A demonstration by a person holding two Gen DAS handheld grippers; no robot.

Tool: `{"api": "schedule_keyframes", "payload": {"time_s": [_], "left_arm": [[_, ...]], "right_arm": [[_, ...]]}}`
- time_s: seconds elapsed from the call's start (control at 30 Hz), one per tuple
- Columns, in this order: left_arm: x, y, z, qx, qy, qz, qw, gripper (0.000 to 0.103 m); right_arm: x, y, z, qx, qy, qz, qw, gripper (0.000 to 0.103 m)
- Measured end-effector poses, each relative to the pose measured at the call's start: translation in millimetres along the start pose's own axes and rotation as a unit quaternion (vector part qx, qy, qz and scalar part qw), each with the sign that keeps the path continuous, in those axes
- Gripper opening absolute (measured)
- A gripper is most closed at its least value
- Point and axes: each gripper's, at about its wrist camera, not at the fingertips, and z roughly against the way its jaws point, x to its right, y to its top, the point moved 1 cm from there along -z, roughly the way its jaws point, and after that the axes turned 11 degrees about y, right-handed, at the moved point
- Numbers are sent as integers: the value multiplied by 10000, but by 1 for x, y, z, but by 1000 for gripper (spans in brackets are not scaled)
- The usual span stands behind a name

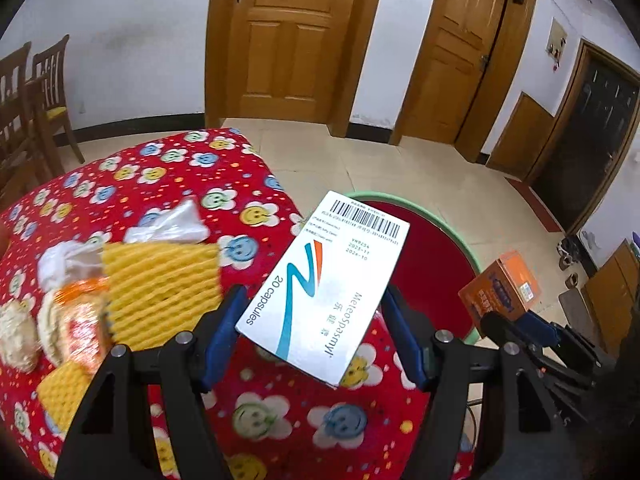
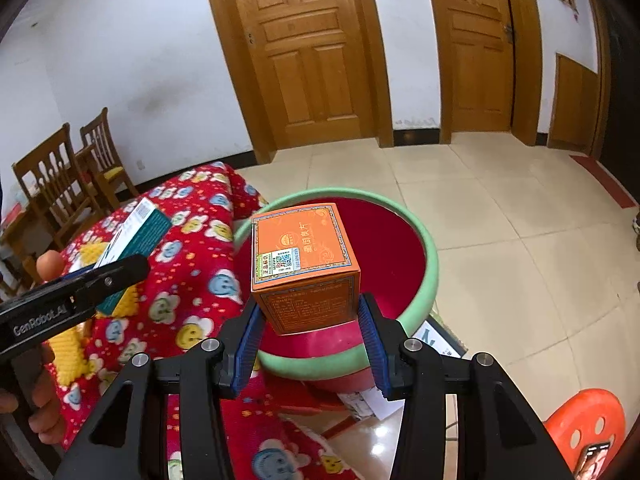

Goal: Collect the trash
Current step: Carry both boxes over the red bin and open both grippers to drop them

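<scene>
My left gripper is shut on a white medicine box marked "20 capsules", held above the table's right edge. My right gripper is shut on an orange box, held over a green-rimmed basin with a red inside. The basin also shows in the left wrist view, with the orange box and the right gripper at the right. In the right wrist view the white box and the left gripper are at the left.
On the red flower-print tablecloth lie yellow foam nets, a clear plastic wrapper, an orange snack wrapper and white crumpled pieces. Wooden chairs stand at the left. An orange stool is at the lower right.
</scene>
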Motion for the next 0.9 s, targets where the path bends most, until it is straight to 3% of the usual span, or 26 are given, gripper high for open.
{"api": "schedule_keyframes", "payload": {"time_s": [0.33,0.83,0.9], "left_arm": [[20,5,-28,-175,-54,-103,9998,68],[39,14,-42,-195,-164,-271,9993,69],[41,15,-42,-198,-178,-270,9993,77]], "right_arm": [[25,-2,-12,-75,83,-265,9996,49],[36,-3,4,114,83,-499,9987,49],[37,-4,6,133,76,-532,9985,49]]}}
